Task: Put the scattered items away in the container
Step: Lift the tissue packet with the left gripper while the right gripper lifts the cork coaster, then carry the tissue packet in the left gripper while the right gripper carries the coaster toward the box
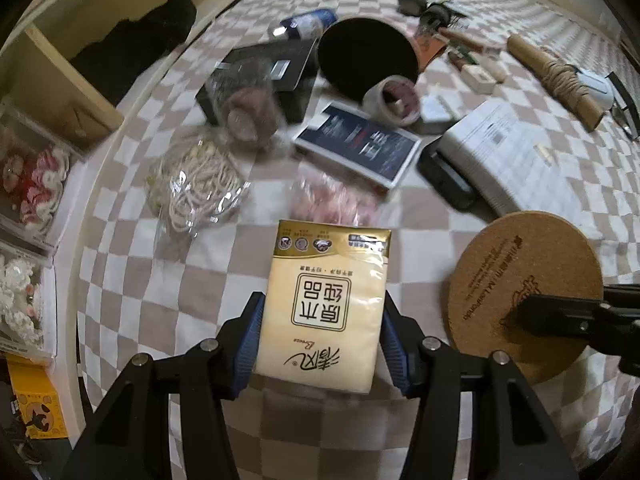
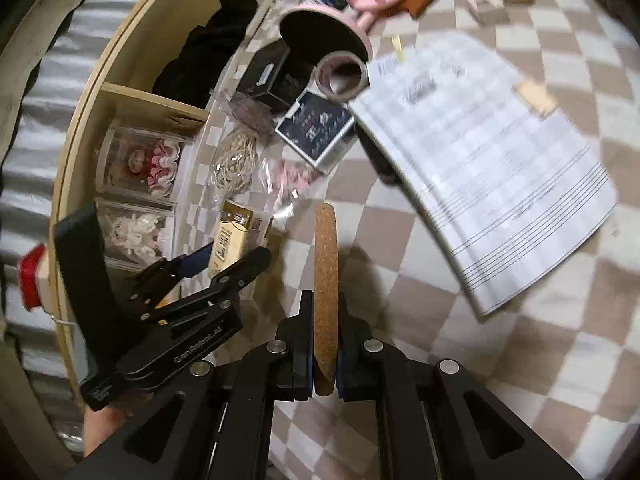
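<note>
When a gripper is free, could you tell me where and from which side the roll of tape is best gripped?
Grip the tape roll by its wall, one finger inside the open core, one outside. It lies tilted against the black round container with its opening facing up towards the camera, so come from above on the near rim, away from the container.

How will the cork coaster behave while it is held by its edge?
The cork coaster probably stays stiff: it stands straight between the right gripper. It looks thin, so likely light. Being round, it may roll if dropped on edge.
</note>
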{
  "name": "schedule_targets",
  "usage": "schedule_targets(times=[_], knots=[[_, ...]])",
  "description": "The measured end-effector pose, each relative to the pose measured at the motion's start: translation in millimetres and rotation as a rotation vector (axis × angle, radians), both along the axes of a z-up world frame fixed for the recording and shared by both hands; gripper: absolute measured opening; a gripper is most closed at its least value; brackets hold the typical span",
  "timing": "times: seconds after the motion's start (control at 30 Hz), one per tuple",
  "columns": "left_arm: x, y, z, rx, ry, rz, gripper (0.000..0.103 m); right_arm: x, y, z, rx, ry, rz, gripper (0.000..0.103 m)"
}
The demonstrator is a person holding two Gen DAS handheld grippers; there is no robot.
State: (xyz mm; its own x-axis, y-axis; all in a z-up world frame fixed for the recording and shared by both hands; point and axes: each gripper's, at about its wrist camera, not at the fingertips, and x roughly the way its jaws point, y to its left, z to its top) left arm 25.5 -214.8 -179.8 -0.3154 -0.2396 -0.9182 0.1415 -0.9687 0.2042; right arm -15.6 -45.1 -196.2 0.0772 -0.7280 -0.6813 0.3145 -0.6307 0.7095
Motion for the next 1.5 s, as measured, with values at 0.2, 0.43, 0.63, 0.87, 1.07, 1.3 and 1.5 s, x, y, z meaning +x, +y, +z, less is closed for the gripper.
schedule_targets(times=[0.2,0.43,0.63,0.87,1.07,1.3,1.5], knots=[[-7,23,18,0.035,0.052,-0.027,0.054,-2,13,18,0.012,0.062,-0.021,0.009],[-16,42,37,0.032,0.096,-0.042,0.054,-7,34,34,0.084,0.162,-0.049,0.009],[-23,49,52,0.041,0.141,-0.037,0.054,-13,58,54,0.159,0.279,-0.090,0.009],[-31,60,67,0.075,0.184,-0.042,0.054,-17,73,65,0.251,0.387,-0.117,0.009],[-35,73,76,0.086,0.207,-0.062,0.054,-15,84,73,0.313,0.462,-0.118,0.009],[-41,87,87,0.114,0.233,-0.083,0.054,-18,109,99,0.361,0.534,-0.150,0.009],[-45,104,98,0.126,0.259,-0.112,0.054,-23,136,114,0.381,0.535,-0.185,0.009]])
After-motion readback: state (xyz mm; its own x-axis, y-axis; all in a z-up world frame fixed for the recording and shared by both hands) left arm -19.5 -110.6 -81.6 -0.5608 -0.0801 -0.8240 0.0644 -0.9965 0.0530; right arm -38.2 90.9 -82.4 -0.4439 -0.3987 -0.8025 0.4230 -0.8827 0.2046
